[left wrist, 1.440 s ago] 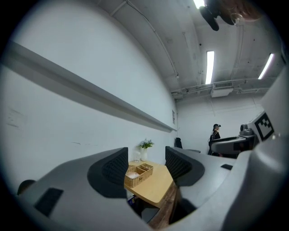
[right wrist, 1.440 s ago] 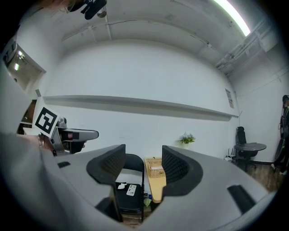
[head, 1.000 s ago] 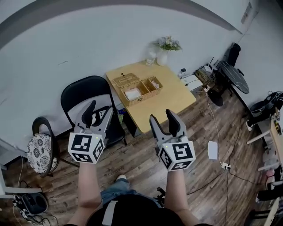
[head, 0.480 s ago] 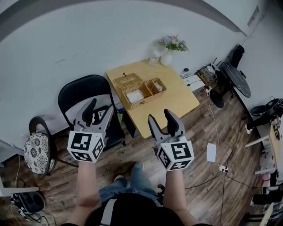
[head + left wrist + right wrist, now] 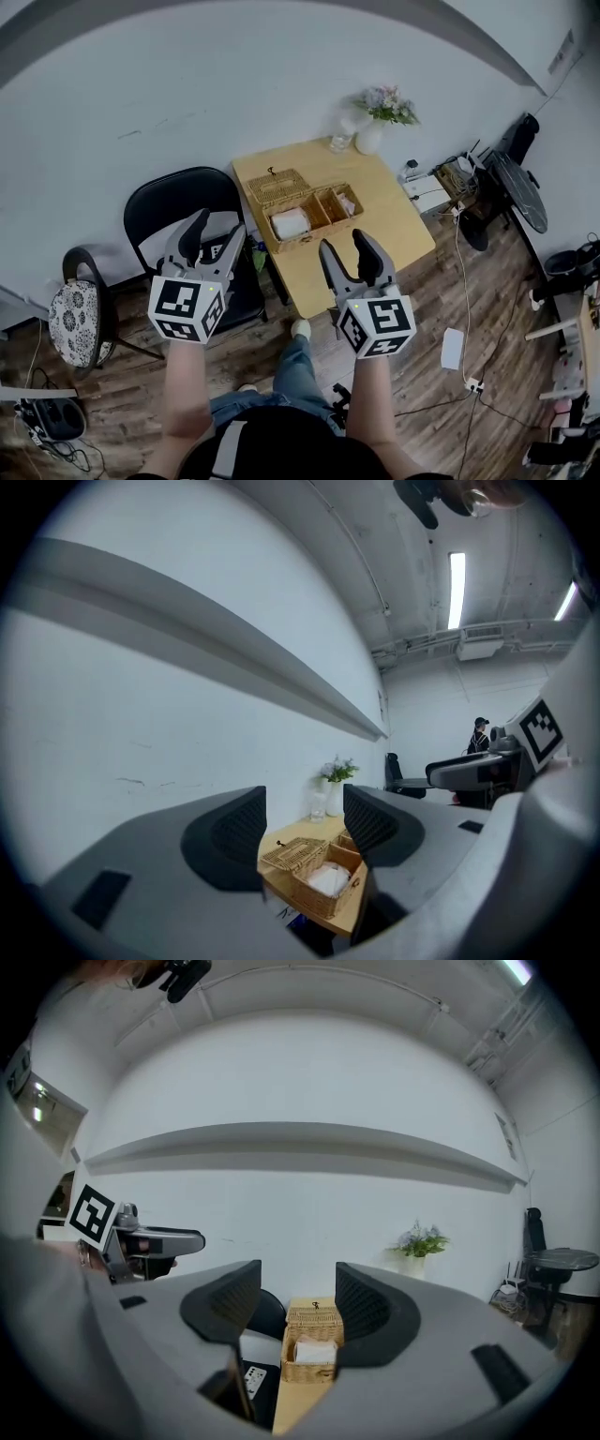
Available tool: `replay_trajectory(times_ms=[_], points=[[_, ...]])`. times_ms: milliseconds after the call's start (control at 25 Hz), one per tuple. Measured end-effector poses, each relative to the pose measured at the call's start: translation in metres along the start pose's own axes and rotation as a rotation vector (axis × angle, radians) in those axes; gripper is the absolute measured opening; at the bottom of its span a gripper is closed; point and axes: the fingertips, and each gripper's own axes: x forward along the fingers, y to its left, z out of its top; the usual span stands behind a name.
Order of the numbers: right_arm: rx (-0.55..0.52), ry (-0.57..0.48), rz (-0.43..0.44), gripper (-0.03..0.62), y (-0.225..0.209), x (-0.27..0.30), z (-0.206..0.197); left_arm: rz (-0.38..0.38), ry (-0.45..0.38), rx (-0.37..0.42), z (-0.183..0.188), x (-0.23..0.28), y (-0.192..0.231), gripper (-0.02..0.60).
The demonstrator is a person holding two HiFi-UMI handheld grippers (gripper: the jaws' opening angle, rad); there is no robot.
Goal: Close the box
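A wicker box stands open on a small wooden table, its lid laid back toward the wall and something white inside. The box also shows between the jaws in the left gripper view and the right gripper view. My left gripper hangs open over a black chair, well short of the table. My right gripper is open too, near the table's front edge and some way from the box. Nothing is between either pair of jaws.
A black folding chair stands left of the table. A vase of flowers and a glass sit at the table's far edge by the white wall. A patterned stool is at far left. Cables and a round black table lie right.
The table and box have drawn closer and shifted right in the head view as the person steps forward. Both grippers stay open and held out in front.
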Motion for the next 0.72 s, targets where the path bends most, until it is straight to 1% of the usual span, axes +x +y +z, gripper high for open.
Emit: replay_trajectory(times_ms=[200,320,480,720], points=[[0.0,0.011,0.054,0.259,-0.04,0.046,-0.002,0.072,0.009,-0.006,-0.002,0.046,0.014,0.261],[0.025,0.03,0.088,0.255,-0.07,0.075,-0.008,0.12,0.024,0.001,-0.005,0.072,0.021,0.261],[0.046,0.082,0.166,0.256,-0.101,0.121,-0.018,0.199,0.04,-0.01,-0.012,0.104,0.032,0.261],[0.019,0.167,0.297,0.255,-0.133,0.191,-0.038,0.304,0.067,-0.027,-0.028,0.141,0.04,0.261]])
